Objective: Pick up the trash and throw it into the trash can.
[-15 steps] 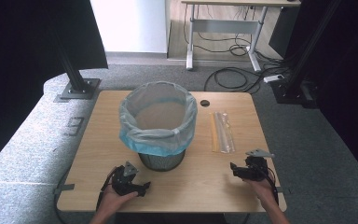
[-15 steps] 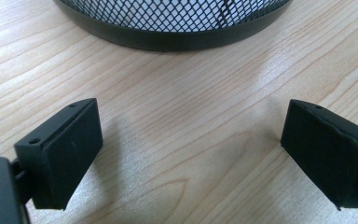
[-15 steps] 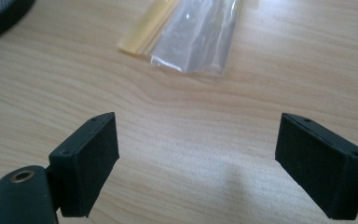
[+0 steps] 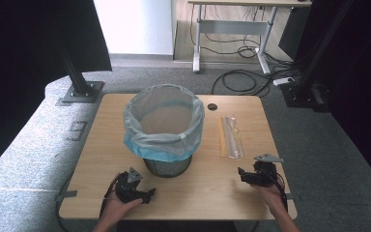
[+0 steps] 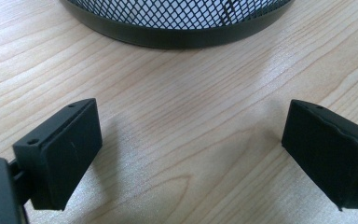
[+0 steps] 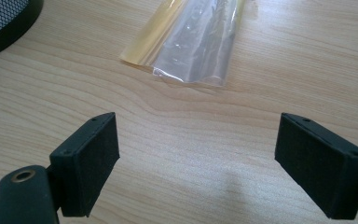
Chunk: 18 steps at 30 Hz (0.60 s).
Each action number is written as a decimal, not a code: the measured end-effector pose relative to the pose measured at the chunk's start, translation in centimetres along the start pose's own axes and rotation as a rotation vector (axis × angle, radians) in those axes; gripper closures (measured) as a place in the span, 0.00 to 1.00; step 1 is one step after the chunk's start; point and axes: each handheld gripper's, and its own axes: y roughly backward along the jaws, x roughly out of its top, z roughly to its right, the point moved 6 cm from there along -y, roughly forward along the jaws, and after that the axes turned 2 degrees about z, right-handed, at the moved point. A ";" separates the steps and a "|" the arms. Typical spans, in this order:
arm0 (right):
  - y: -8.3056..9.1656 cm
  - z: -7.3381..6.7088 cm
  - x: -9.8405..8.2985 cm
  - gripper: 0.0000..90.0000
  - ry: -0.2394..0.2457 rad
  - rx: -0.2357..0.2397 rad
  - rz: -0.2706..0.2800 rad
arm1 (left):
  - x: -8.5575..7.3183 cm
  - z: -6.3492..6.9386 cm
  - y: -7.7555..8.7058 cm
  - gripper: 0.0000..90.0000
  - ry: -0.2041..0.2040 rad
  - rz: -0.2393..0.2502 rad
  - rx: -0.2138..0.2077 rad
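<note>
Grey carpet, cables and a second desk leg frame behind; light wood desk (image 4: 101, 145) in front.

Bin (image 4: 164, 128), black mesh with a blue-edged liner folded over its rim, stands mid-desk, slightly toward the left edge. Liner held open by the fold, so anything dropped in goes straight down.

Wrapper (image 4: 232, 136), long clear plastic with a yellow strip on one side, lies flat to the right of the bin, well apart from it, running front to back. Nothing touches it.

Left gripper (image 4: 147, 195) rests near the front edge, just before the bin's base; fingers (image 5: 60, 156) wide, nothing between, bare wood under them. Seems parked, aimed at the bin foot.

Right gripper (image 4: 241, 173) sits near the front right corner, aimed at the wrapper's near end; fingers (image 6: 86, 161) wide, empty. In the right gripper view the wrapper (image 6: 191, 39) lies ahead of the gap, apart from both fingers.

Judgement: right gripper is lined up to take the wrapper; a thin flat film will likely need a low pinch at its end.
</note>
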 end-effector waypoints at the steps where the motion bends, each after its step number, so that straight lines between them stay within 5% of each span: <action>1: -0.1 0.0 0.0 0.15 0.004 -0.001 -0.004 | 0.0 0.0 0.0 0.05 0.000 0.000 0.000; 11: -0.6 -0.8 0.0 0.16 0.040 0.007 -0.021 | 0.0 0.0 0.0 0.05 0.000 0.000 0.000; 18: -0.8 -1.0 0.8 0.16 0.009 0.030 0.003 | 0.0 0.0 0.0 0.05 0.000 0.000 0.000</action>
